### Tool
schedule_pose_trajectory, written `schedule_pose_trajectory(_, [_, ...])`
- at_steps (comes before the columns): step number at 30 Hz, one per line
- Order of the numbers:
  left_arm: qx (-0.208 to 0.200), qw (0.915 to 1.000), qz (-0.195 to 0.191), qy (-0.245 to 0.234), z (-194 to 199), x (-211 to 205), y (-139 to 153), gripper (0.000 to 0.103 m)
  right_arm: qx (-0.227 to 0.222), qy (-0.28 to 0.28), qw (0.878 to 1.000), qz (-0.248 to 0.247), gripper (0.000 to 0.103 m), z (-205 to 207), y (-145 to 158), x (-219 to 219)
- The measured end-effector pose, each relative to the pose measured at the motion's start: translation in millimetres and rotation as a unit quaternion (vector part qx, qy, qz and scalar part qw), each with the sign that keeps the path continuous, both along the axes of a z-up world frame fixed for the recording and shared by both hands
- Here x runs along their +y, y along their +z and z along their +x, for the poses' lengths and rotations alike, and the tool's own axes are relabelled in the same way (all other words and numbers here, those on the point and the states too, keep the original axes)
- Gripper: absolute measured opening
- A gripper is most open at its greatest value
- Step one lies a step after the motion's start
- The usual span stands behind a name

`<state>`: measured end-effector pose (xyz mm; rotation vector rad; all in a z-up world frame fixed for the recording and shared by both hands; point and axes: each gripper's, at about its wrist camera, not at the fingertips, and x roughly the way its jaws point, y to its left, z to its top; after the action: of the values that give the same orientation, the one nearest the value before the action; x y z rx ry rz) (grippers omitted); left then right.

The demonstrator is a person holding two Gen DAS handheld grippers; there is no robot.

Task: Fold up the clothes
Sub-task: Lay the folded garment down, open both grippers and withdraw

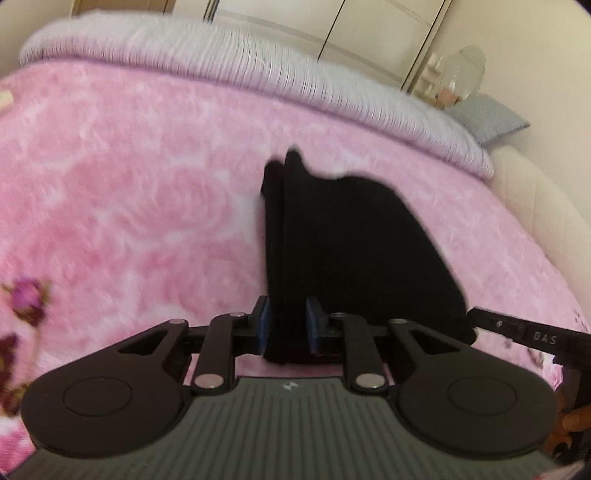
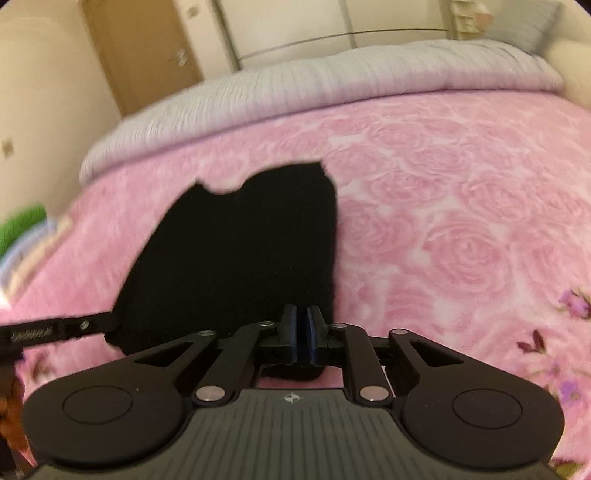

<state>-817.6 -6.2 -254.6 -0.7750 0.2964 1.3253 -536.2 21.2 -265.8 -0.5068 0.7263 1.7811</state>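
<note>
Left gripper [image 1: 286, 325] closed on the near edge of the black garment [image 1: 354, 240] — thick folded layers clamped between blue-padded fingers [image 1: 263, 325], cloth spread forward over the pink rose-patterned blanket [image 1: 129, 203] on the bed. Right gripper [image 2: 303, 332] pinched nearly together on the same black garment [image 2: 240, 251] at its near right corner, fingers [image 2: 291, 328] gripping a thin edge — grey ribbed quilt [image 2: 332, 88] lying beyond along the far side, wardrobe doors [image 2: 295, 26] behind.
</note>
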Motion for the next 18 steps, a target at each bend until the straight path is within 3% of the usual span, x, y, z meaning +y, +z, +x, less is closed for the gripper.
schedule_pose_trajectory(3, [0.004, 0.9998, 0.01, -0.016, 9.1, 1.5, 11.6, 0.017, 0.015, -0.009, 1.0, 0.009, 0.027, 4.8, 6.9, -1.2])
schedule_pose_trajectory(7, [0.049, 0.9981, -0.029, -0.024, 28.1, 18.5, -9.7, 0.023, 0.005, -0.007, 1.0, -0.011, 0.033, -1.8, -0.4, 2.9])
schedule_pose_trajectory(8, [0.063, 0.9971, -0.037, -0.02, 31.5, 21.1, -16.0, 0.029, -0.003, -0.006, 1.0, -0.019, 0.037, -4.8, -4.1, 4.5])
schedule_pose_trajectory(9, [0.08, 0.9958, -0.043, -0.013, 33.8, 21.8, -19.0, 0.042, -0.012, -0.006, 1.0, -0.027, 0.053, -5.9, -4.5, 5.9])
schedule_pose_trajectory(10, [0.088, 0.9949, -0.049, -0.006, 34.6, 21.8, -20.8, 0.043, -0.021, -0.007, 0.999, -0.034, 0.081, -7.1, -5.0, 7.2])
schedule_pose_trajectory(11, [0.081, 0.9954, -0.052, 0.0, 33.0, 20.3, -20.2, 0.044, -0.028, -0.007, 0.999, -0.04, 0.094, -7.6, -5.0, 7.8])
schedule_pose_trajectory(13, [0.076, 0.9956, -0.055, 0.006, 31.0, 14.0, -14.3, 0.048, -0.03, -0.005, 0.999, -0.045, 0.092, -5.9, -2.8, 5.1])
schedule_pose_trajectory(15, [0.084, 0.9946, -0.059, 0.011, 31.5, 6.8, -7.6, 0.064, -0.038, -0.011, 0.998, -0.04, 0.096, -6.4, 1.5, -0.7])
schedule_pose_trajectory(16, [0.088, 0.9941, -0.062, 0.013, 32.9, 2.5, -4.2, 0.067, -0.041, -0.012, 0.998, -0.042, 0.103, -7.0, 3.4, -3.3])
schedule_pose_trajectory(18, [0.091, 0.9936, -0.064, 0.015, 35.7, -7.6, 2.0, 0.068, -0.046, -0.014, 0.998, -0.045, 0.103, -8.1, 7.6, -8.8])
